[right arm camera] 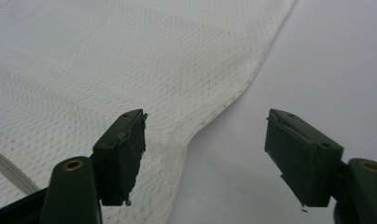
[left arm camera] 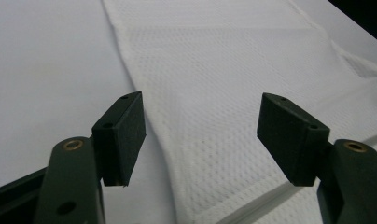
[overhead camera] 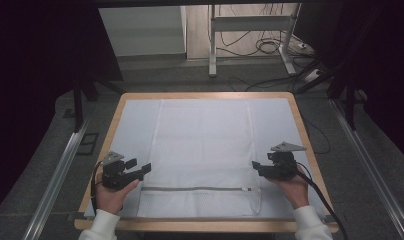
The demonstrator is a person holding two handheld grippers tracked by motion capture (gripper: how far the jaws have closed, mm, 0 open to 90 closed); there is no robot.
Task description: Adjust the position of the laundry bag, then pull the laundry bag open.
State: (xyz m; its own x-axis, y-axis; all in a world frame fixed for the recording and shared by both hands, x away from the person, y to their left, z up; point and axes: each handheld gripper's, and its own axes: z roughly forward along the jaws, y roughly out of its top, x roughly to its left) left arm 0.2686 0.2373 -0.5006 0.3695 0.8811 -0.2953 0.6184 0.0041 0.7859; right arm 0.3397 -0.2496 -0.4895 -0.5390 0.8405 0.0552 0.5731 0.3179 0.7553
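A: What lies nearest?

B: Two hand-held black tools; the left tool [overhead camera: 146,167] and right tool [overhead camera: 255,165] flank a flat white mesh laundry bag [overhead camera: 202,150], jaws apart, gripping nothing.

A: And the bag?

B: Spread on a white-covered, wood-rimmed table [overhead camera: 285,125]; its grey zipper [overhead camera: 195,189] runs across the near end; likely light, limp, snag-prone; best pinched at the side hems.

- You work at a wooden-rimmed square table [overhead camera: 116,116]; a pale grey sheet [overhead camera: 135,125] covers its top
- On that sheet lies a white mesh laundry bag [overhead camera: 202,150], spread flat; its grey zip [overhead camera: 195,189] runs across near your edge
- Grey carpeted floor [overhead camera: 35,165] surrounds your table
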